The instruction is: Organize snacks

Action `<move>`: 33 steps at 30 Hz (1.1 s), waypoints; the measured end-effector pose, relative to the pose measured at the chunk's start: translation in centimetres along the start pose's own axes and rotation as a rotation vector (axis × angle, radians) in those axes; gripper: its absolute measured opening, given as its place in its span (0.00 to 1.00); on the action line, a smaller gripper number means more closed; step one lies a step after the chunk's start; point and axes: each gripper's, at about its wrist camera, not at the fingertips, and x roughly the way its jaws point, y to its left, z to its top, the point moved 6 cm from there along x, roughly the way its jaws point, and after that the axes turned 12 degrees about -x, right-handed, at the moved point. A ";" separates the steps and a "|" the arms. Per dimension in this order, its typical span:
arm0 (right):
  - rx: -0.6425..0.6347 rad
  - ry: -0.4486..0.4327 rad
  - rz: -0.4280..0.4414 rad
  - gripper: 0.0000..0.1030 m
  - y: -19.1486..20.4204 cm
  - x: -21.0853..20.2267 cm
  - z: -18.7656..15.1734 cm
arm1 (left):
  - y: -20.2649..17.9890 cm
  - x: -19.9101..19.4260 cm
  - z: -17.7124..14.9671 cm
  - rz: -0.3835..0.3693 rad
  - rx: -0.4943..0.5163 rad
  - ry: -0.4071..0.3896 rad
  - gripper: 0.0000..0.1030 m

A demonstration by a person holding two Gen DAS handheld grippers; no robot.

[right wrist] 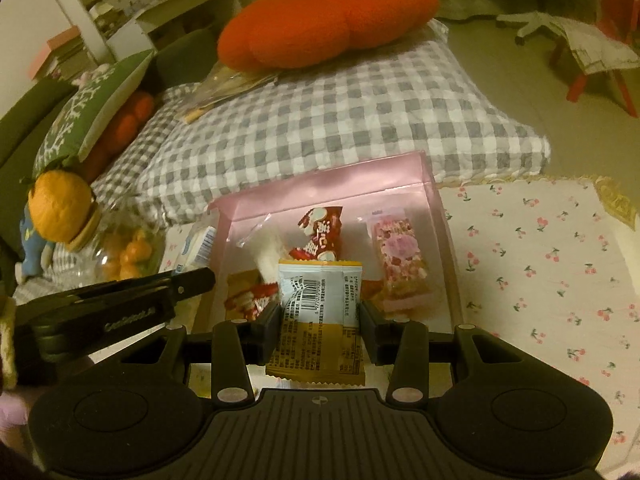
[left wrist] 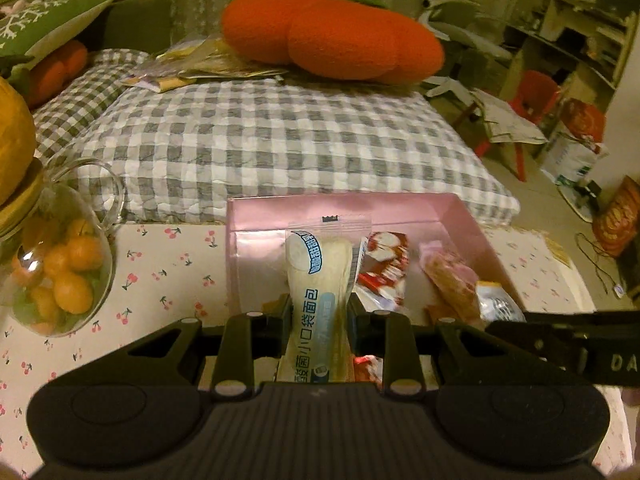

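My left gripper [left wrist: 319,314] is shut on a cream bread packet with a blue label [left wrist: 320,276], held upright over the near left part of the pink box [left wrist: 340,208]. My right gripper [right wrist: 320,312] is shut on a yellow and white snack packet with a barcode [right wrist: 318,312], held over the near edge of the same pink box [right wrist: 424,184]. Inside the box lie a red and white packet [right wrist: 320,236], a pink bar packet [right wrist: 398,256] and another red packet [right wrist: 250,298]. The left gripper shows in the right wrist view [right wrist: 192,280].
A glass jar of small oranges [left wrist: 60,272] stands left of the box on the cherry-print cloth [right wrist: 540,264]. Behind the box is a grey checked cushion [left wrist: 280,140] with an orange plush pillow [left wrist: 332,34] and some wrappers [left wrist: 200,64].
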 end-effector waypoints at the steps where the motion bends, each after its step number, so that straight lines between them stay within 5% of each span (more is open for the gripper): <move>1: 0.006 0.000 0.000 0.40 -0.1 0.4 0.0 | 0.2 0.3 0.2 0.009 -0.006 0.001 0.24; 18: 0.039 0.047 -0.050 0.41 -1.3 3.9 -0.7 | 1.0 3.1 0.6 0.063 -0.018 0.041 0.25; 29: 0.040 0.050 -0.064 0.42 -1.1 3.9 -0.9 | 1.2 2.7 0.6 0.028 -0.048 0.035 0.30; 33: 0.058 0.048 -0.069 0.63 -1.2 3.4 -0.9 | 1.3 2.4 0.5 0.022 -0.052 0.030 0.43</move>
